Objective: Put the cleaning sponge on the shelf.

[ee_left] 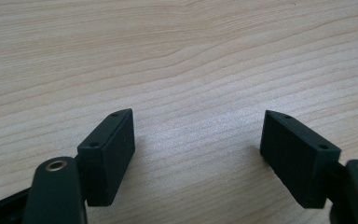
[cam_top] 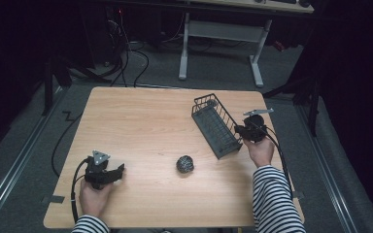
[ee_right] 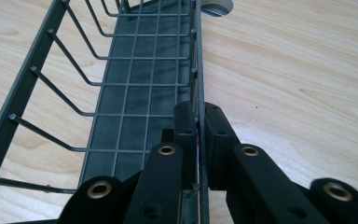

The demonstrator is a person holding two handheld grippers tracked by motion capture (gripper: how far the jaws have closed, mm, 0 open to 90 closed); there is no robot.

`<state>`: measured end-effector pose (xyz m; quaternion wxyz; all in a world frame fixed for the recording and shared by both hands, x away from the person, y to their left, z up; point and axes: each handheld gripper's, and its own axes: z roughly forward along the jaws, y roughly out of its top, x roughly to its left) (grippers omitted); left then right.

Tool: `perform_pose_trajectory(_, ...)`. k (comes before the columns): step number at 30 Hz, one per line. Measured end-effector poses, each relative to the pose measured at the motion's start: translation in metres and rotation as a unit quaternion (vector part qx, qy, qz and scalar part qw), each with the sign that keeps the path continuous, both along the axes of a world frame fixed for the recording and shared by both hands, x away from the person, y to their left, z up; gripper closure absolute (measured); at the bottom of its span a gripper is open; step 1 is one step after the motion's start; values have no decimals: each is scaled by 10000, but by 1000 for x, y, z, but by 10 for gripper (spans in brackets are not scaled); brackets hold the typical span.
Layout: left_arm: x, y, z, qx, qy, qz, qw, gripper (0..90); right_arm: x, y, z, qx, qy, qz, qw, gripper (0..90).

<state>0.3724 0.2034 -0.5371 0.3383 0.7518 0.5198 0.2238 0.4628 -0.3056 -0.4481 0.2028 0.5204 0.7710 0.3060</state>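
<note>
Wood table (cam_top: 145, 121) (pale grain), grey carpet (cam_top: 24, 126).

One wire basket (cam_top: 216, 127) is counted on the table (cam_top: 145, 126), and one dark ball (cam_top: 185, 164). Two tongs are seen, a left (cam_top: 119, 171) and a right (cam_top: 239, 130). Two hands are counted, and two striped sleeves.

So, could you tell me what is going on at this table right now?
A person holds a gripper in each hand. The right gripper is shut on the side wall of the dark grey wire basket on the light wooden table. The left gripper rests open on the tabletop, holding nothing. A small dark steel-wool scouring ball lies loose between them.
</note>
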Motion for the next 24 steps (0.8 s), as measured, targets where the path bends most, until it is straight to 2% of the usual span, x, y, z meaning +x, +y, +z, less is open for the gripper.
perform_pose_trajectory(5,0,0,0,6,3,2,10000,268,-13,5,-3,32,-149,170,9997,862)
perform_pose_trajectory(11,0,0,0,3,0,-1,10000,269,-27,12,-2,-45,-152,432,9989,862)
perform_pose_trajectory(16,0,0,0,-2,2,-5,10000,267,-40,16,-2,-64,-164,503,9986,862)
perform_pose_trajectory(20,0,0,0,-9,-10,56,10000,279,-48,17,-3,10,-156,509,9986,862)
perform_pose_trajectory(24,0,1,0,-4,-13,71,10000,291,-52,19,-2,-54,-117,504,9986,860)
